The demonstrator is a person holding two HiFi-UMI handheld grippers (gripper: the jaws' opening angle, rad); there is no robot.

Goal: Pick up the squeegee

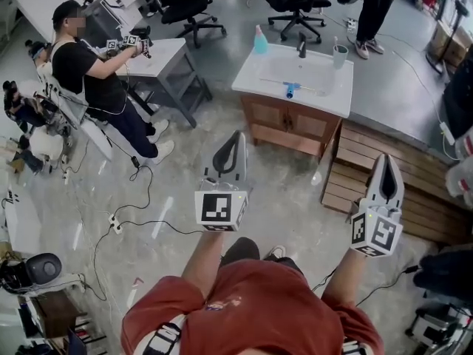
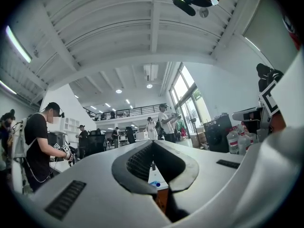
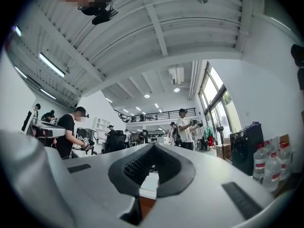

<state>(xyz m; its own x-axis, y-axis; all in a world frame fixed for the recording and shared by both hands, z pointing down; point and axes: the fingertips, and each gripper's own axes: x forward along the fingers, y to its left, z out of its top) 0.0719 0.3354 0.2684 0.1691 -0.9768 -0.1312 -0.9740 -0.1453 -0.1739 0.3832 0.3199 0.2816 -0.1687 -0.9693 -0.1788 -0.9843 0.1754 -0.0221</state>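
Note:
The squeegee (image 1: 290,89), with a blue handle and a long thin blade, lies on the white sink top (image 1: 325,95) of a wooden vanity ahead of me. Both grippers are held out in front of me, well short of the vanity. My left gripper (image 1: 238,136) is shut and holds nothing; it points toward the vanity's front. My right gripper (image 1: 387,158) is also shut and holds nothing, over the wooden pallets. In the left gripper view a bit of the blue handle (image 2: 153,184) shows through the gap behind the closed tips (image 2: 153,142). The right gripper's tips (image 3: 153,145) meet too.
A blue spray bottle (image 1: 260,41), a faucet (image 1: 301,46) and a cup (image 1: 339,55) stand at the back of the sink top. Wooden pallets (image 1: 414,191) lie to the right of the vanity. A person (image 1: 92,69) sits at a desk on the left. Cables (image 1: 140,198) run across the floor.

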